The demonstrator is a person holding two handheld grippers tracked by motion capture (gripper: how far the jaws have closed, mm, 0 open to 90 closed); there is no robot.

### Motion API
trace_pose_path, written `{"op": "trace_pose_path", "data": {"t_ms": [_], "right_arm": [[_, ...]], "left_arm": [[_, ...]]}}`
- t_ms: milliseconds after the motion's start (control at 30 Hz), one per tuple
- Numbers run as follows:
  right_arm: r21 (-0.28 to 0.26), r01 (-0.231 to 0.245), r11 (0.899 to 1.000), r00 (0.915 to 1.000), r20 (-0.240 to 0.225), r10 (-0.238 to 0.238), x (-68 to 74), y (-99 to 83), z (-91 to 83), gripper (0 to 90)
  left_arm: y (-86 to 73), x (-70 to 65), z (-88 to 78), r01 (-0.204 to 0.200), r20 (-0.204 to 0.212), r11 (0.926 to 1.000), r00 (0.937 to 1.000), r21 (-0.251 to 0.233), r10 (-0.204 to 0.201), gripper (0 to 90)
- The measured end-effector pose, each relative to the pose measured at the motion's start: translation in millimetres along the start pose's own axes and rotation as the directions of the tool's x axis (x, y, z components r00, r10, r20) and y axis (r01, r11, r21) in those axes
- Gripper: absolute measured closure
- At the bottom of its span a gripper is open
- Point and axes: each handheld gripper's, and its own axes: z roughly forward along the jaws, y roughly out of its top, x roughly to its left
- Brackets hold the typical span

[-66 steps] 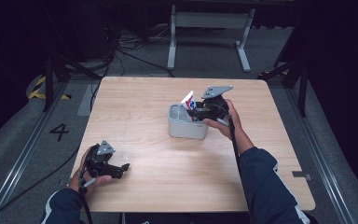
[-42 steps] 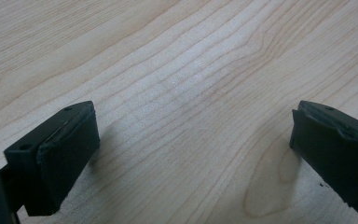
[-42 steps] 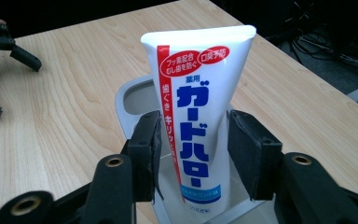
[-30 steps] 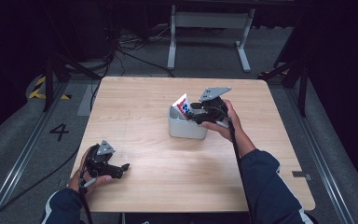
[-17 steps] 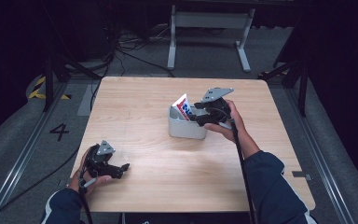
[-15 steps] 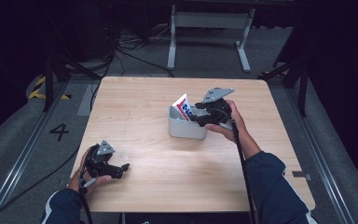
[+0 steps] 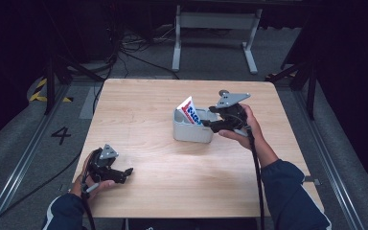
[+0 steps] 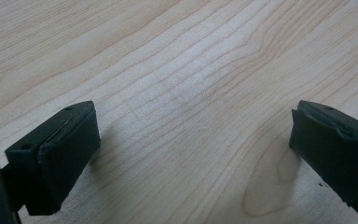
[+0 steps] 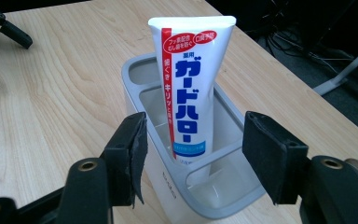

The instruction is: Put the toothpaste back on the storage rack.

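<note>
— Where's the toothpaste tube [image 9: 189, 86] now?

— Standing tilted in a compartment of the grey holder [image 9: 216, 198], near the middle of the counter [image 7: 148, 103]. Your right claw [image 9: 193, 158] has just been opening; its pads stand apart, off the tube.

— How do I finish the release?

— Back straight out so you don't clip the rim or tip the tube.

— Anything in the way?

— No. Your left claw [image 8: 191, 154] rests wide apart on bare wood, well clear

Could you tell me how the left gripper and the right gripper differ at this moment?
The left gripper rests low near the table's front-left corner, jaws wide over bare wood; the right gripper is raised, its narrower jaws just opened off the toothpaste tube standing in the grey holder. Both are open, gripping nothing.
</note>
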Motion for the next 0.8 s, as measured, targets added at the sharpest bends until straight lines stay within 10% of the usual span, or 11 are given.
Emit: {"op": "trace_pose_path", "data": {"t_ms": [800], "right_arm": [[0.032, 0.008, 0.999, 0.9973, 0.073, -0.01, 2.1, -35.5, -42.5, 37.8]], "left_arm": [[-0.2, -0.2, -0.4, 0.0, -0.001, 1.0, 1.0, 0.001, 0.0, 2.3]]}}
